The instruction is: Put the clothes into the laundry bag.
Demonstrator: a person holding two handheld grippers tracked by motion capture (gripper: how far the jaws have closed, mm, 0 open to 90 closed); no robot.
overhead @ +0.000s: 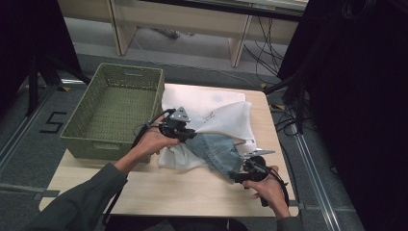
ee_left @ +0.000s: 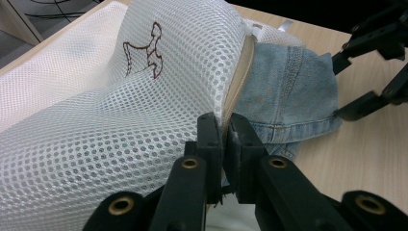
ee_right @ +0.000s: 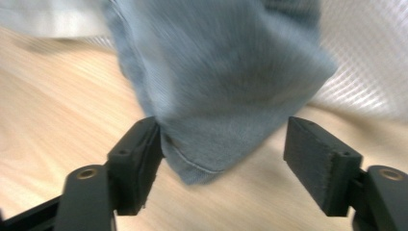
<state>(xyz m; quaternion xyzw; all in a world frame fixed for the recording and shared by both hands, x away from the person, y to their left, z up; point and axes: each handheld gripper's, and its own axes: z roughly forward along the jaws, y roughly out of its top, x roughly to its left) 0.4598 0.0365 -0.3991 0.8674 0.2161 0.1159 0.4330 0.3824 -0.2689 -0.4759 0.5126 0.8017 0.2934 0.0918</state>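
1. A light wooden desk (overhead: 192, 190) is standing on a grey floor (overhead: 29, 125); floor rails are running along both of its sides, and a painted "5" (overhead: 50, 121) is showing at the left.
2. A green woven basket (overhead: 91, 137) is sitting on the desk's far left part, with nothing inside.
3. Pale furniture legs and loose black cables (overhead: 269, 53) are filling the far background, with dark equipment at both sides.
4. The left hand-held gripper (overhead: 185, 132) is pinching the zipper edge of a white mesh laundry bag (ee_left: 120, 110) with its jaws closed tight.
5. A denim garment (overhead: 216, 154) is sticking out of the bag's mouth onto the desk.
6. The right hand-held gripper (ee_right: 223, 166) is standing wide open, the denim's tip lying between its jaws, touching one pad.
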